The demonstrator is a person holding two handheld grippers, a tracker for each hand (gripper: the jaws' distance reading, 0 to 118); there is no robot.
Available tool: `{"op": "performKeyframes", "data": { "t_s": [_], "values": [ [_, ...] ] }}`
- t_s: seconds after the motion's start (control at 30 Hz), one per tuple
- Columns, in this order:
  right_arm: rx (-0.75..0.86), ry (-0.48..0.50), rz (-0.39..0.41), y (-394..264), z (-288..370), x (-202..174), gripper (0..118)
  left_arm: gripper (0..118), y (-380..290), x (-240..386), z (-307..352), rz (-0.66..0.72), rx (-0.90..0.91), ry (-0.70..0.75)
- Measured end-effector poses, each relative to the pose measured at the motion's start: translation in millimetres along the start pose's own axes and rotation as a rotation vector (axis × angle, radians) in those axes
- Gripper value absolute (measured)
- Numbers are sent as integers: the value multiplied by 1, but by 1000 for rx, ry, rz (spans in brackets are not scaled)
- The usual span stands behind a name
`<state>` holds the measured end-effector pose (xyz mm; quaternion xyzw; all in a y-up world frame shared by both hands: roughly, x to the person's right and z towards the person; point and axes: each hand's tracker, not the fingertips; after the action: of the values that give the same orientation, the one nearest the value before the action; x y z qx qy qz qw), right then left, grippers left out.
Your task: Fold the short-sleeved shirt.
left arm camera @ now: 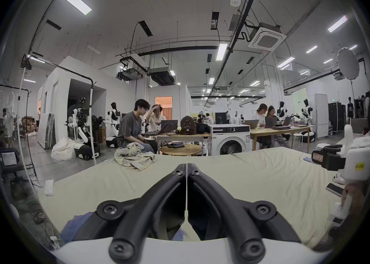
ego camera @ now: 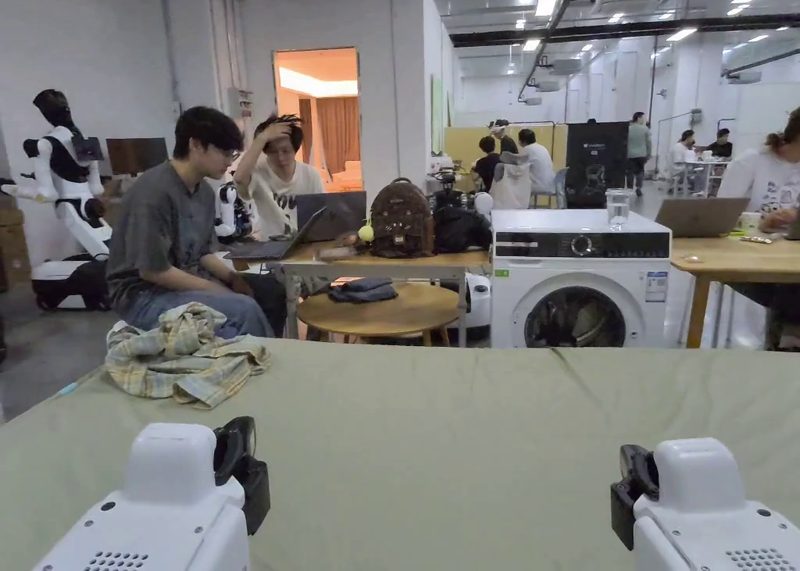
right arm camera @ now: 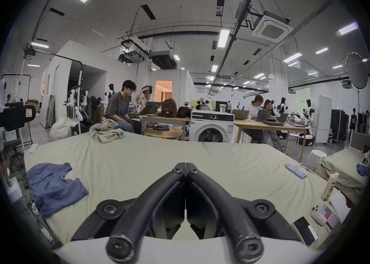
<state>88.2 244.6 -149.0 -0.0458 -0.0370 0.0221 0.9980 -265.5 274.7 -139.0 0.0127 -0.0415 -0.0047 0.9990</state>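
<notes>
Blue shirt [right arm camera: 54, 188] is lying crumpled on the near left part of the green-covered table [ego camera: 484, 432], collar end toward the far side, one edge trailing off the table's left side; in the left gripper view bits of blue are peeking out under that gripper's body. A plaid shirt [ego camera: 183, 355] is sitting bunched at the far left corner, well apart from the blue one. On the right edge are lying a blue strip of clips [right arm camera: 296, 170], a bottle [right arm camera: 330, 186] and phones [right arm camera: 305, 230]. Washing machine [ego camera: 580, 280] is standing beyond the table. Left gripper [left arm camera: 186, 165] is hovering over bare cloth, jaws clenched together, grasping nothing. Right gripper [right arm camera: 185, 164] is likewise hovering mid-table, jaws closed on nothing, well right of the blue shirt.
</notes>
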Motion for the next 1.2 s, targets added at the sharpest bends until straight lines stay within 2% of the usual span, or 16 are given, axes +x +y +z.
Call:
{"op": "performKeyframes", "data": {
  "t_s": [0.07,0.2,0.3,0.43,0.6,0.8,0.9,0.93,0.97,1.0,1.2],
  "values": [
    [4,43,-7,1,-5,-16,0,0,0,-18,8,-41,-19,73],
    [4,138,-12,-1,-18,-53,0,0,-2,-60,29,5,-33,148],
    [-8,202,-17,-2,-27,-80,0,0,-5,-78,45,-29,-43,233],
    [-6,261,-22,-3,-32,-110,0,0,-9,-95,57,-33,-59,259],
    [-14,302,-18,-2,-34,-127,0,0,-13,-110,59,-22,-78,282],
    [-28,315,-20,-3,-41,-127,0,0,-25,-111,48,-67,-137,250],
    [-45,322,-38,-8,-44,-123,0,25,-35,-122,32,-1,-205,169],
    [-50,324,-38,-10,-44,-121,0,47,-40,-128,24,18,-237,138],
    [-55,326,-37,-13,-43,-119,0,53,-45,-133,16,37,-276,120],
    [-67,329,-39,-19,-44,-117,0,49,-53,-139,3,67,-353,108],
    [-164,340,-47,-48,-45,-108,0,52,-120,-169,-68,184,-710,44]
  ]
}}
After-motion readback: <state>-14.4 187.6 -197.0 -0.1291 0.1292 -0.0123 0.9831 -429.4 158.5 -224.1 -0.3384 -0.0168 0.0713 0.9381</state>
